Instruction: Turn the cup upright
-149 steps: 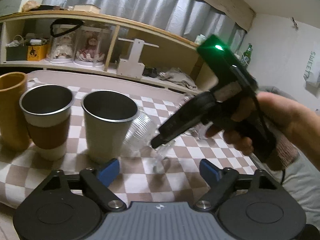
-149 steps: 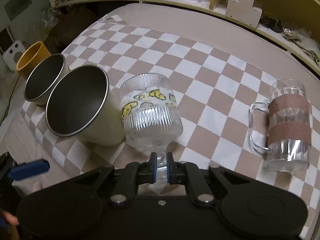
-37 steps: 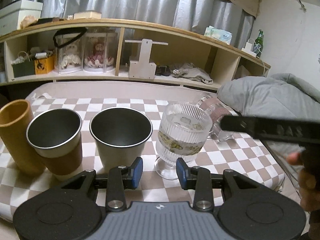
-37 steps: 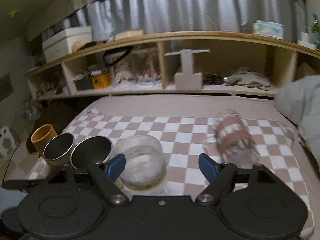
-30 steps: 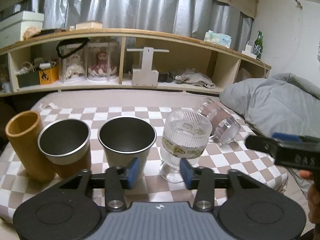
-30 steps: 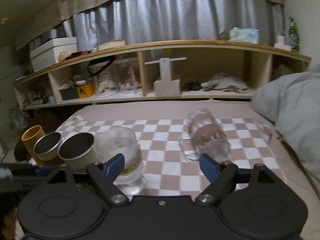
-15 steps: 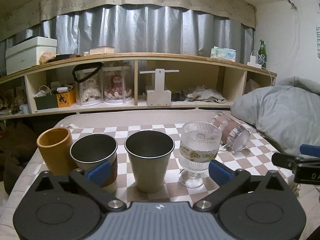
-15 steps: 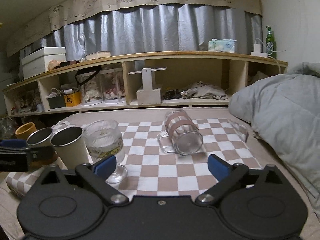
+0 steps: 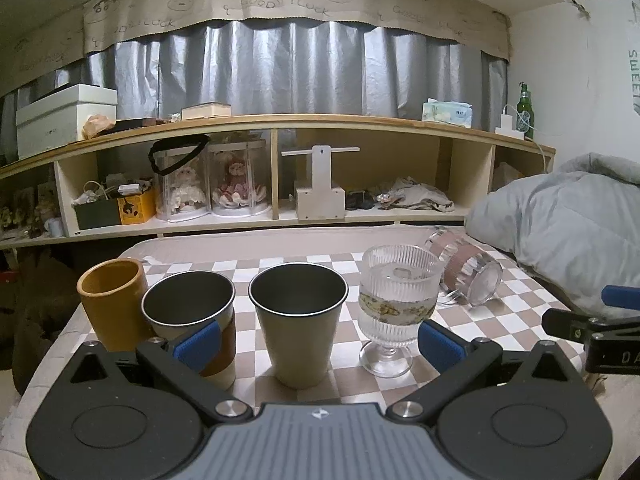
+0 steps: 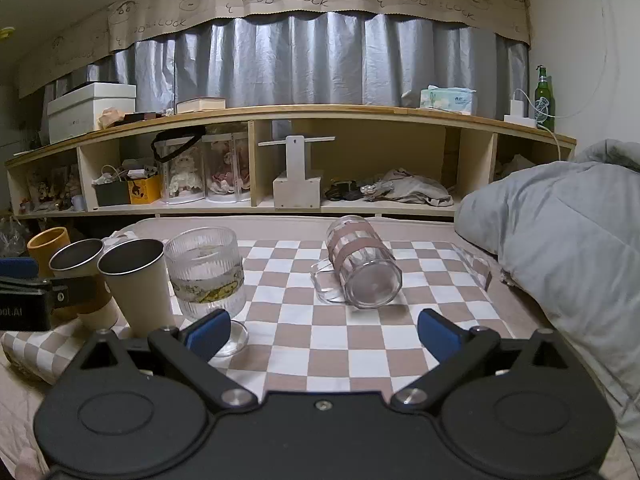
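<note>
A ribbed glass goblet [image 9: 396,300] with a yellow band stands upright on the checkered cloth [image 9: 472,320]; it also shows in the right wrist view [image 10: 205,268]. A clear glass mug [image 9: 466,270] with brown bands lies on its side behind it; it also shows in the right wrist view [image 10: 362,266], base toward the camera. My left gripper [image 9: 318,344] is open and empty, back from the cups. My right gripper [image 10: 324,330] is open and empty, in front of the lying mug.
Two steel cups [image 9: 298,308] [image 9: 190,312] and a yellow-brown cup [image 9: 112,308] stand upright in a row to the left. A grey duvet [image 10: 560,248] lies at the right. A wooden shelf unit [image 10: 280,160] runs behind the table.
Both grippers have pulled back and away from the goblet and opened wide; the goblet stays upright. The view now takes in more of the room.
</note>
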Available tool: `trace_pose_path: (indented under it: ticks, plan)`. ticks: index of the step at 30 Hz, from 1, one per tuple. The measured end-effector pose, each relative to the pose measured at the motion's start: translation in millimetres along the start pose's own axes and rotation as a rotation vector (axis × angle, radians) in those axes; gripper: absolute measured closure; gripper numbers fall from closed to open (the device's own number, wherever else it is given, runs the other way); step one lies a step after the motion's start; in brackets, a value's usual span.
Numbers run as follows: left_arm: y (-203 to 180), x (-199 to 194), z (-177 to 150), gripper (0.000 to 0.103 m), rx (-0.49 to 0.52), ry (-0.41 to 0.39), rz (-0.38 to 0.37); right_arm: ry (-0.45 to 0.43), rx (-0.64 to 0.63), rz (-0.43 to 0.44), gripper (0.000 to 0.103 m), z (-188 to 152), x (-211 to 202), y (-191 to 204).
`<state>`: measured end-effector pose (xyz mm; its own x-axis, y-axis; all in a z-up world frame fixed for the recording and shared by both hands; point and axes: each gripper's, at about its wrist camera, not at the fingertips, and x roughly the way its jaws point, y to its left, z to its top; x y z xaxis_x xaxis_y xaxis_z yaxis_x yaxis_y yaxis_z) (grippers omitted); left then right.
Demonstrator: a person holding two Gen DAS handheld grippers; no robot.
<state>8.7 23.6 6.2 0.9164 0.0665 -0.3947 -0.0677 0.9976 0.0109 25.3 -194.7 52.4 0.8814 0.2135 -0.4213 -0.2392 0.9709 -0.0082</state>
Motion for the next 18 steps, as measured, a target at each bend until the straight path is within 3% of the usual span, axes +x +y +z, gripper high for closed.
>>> trace_pose_path:
  ticks: [18]
  plan:
    - [-0.7, 1.0, -2.0, 0.0, -0.001, 0.011, 0.0, -0.003, -0.008, -0.006, 0.002, 0.0, -1.3, 0.6]
